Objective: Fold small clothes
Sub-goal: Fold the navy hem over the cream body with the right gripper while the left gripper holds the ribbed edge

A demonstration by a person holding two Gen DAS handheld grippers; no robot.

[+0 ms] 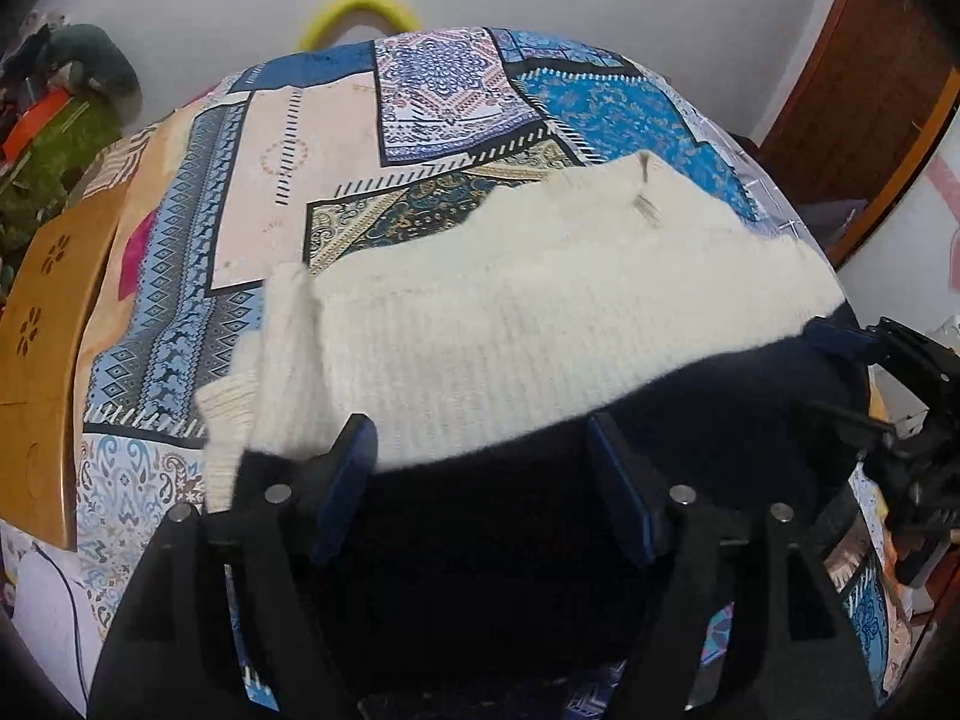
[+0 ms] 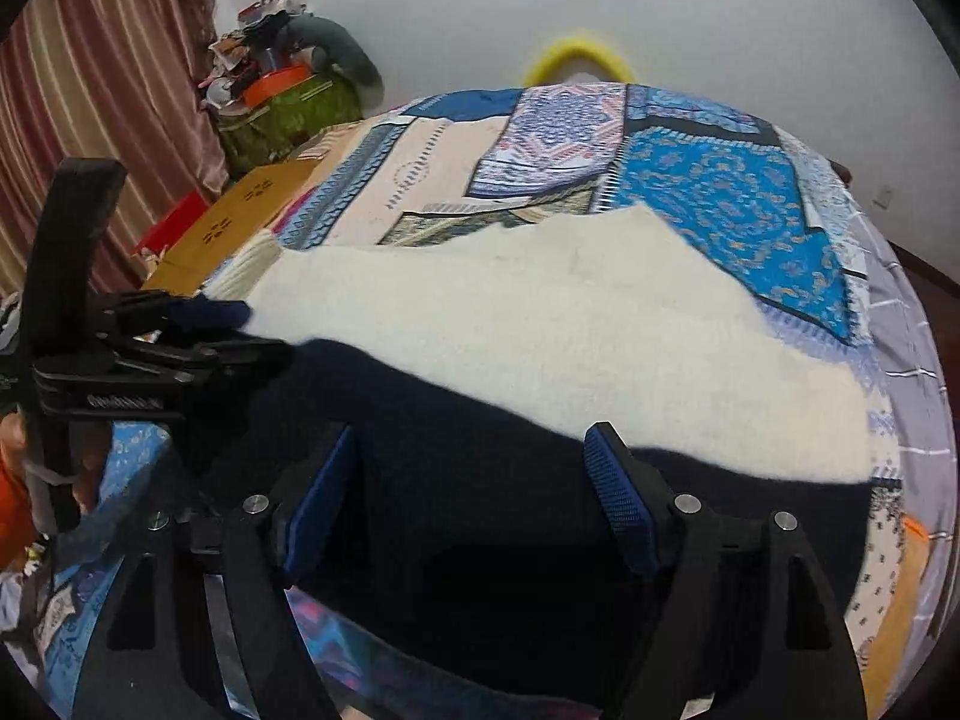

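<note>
A small knitted sweater lies flat on the patterned bedspread. Its far part is cream and its near part dark navy. A cream sleeve folds in at the left. My left gripper hangs open over the navy part, its blue pads wide apart and pressing on nothing. My right gripper is open in the same way over the navy cloth, with the cream half beyond it. Each gripper shows in the other's view: the right and the left.
A wooden board sits at the bed's left edge, beside a green bundle with clutter. A yellow ring stands behind the bed against the white wall. A striped curtain hangs at the left, a wooden door at the right.
</note>
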